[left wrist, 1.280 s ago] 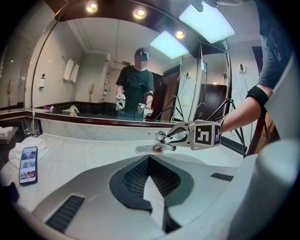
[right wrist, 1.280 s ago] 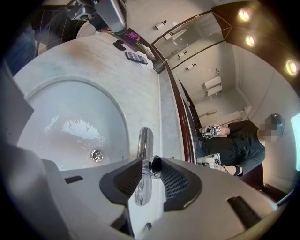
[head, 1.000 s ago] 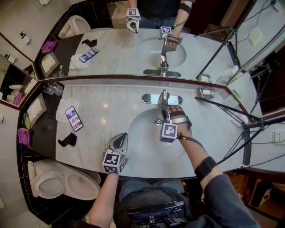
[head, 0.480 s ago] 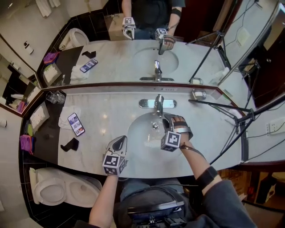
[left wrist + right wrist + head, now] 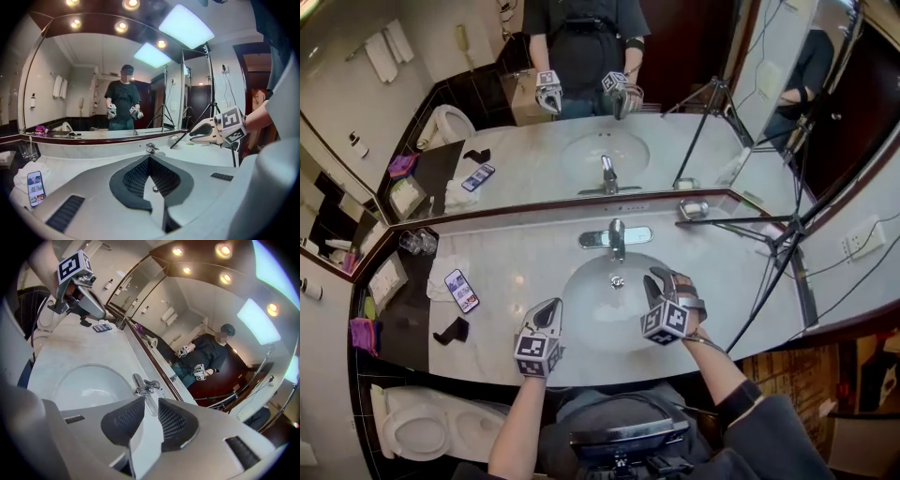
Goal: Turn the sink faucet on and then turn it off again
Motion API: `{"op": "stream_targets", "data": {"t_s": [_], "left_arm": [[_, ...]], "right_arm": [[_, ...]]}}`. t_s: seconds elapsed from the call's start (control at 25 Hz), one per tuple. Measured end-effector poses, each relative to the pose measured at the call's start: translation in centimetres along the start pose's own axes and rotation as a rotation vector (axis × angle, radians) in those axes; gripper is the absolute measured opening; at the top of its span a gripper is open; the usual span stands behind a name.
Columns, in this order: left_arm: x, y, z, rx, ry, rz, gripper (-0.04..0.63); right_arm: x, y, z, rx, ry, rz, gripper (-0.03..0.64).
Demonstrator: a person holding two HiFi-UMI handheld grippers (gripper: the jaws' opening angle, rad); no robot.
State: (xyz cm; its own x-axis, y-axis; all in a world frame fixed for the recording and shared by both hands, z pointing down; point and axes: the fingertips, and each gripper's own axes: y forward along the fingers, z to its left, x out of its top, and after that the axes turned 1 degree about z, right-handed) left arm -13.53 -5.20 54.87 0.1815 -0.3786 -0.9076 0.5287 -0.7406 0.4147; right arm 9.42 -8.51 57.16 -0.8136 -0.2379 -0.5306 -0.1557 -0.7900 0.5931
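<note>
Faucet shows no stream; the task looks finished. Your right gripper has jaws just narrowing, a slit apart, on nothing. Your left gripper is closed, empty.

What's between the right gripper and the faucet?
Only the bare sink basin and its drain, as the head view shows. The right gripper, short of the faucet, has just been closing its jaws, with nothing between them.

Bathroom. Pale marble table runs along wide wall mirror with dark red-brown edge. Black ledge at table's left end, white toilet beside it. Phone on white cloth, drinking glasses near left corner. Tripod at right. Socket on pale wall. Spot lamps lit above mirror.
</note>
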Motion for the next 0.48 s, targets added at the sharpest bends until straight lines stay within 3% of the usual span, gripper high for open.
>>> {"op": "stream_targets", "data": {"t_s": [0.2,0.4,0.48], "left_arm": [[0.6,0.1,-0.6,-0.003,0.015,0.011,-0.005],[1.3,0.1,-1.2,-0.010,0.009,-0.001,-0.005],[1.4,0.1,-1.1,-0.010,0.006,0.003,-0.005]], "right_arm": [[-2.4,-2.9,-2.1,-0.038,0.202,-0.021,0.049],[-5.1,-5.6,-3.5,0.040,0.725,-0.130,0.018],[-6.5,-5.9,-3.9,0.036,0.833,-0.157,0.018]]}}
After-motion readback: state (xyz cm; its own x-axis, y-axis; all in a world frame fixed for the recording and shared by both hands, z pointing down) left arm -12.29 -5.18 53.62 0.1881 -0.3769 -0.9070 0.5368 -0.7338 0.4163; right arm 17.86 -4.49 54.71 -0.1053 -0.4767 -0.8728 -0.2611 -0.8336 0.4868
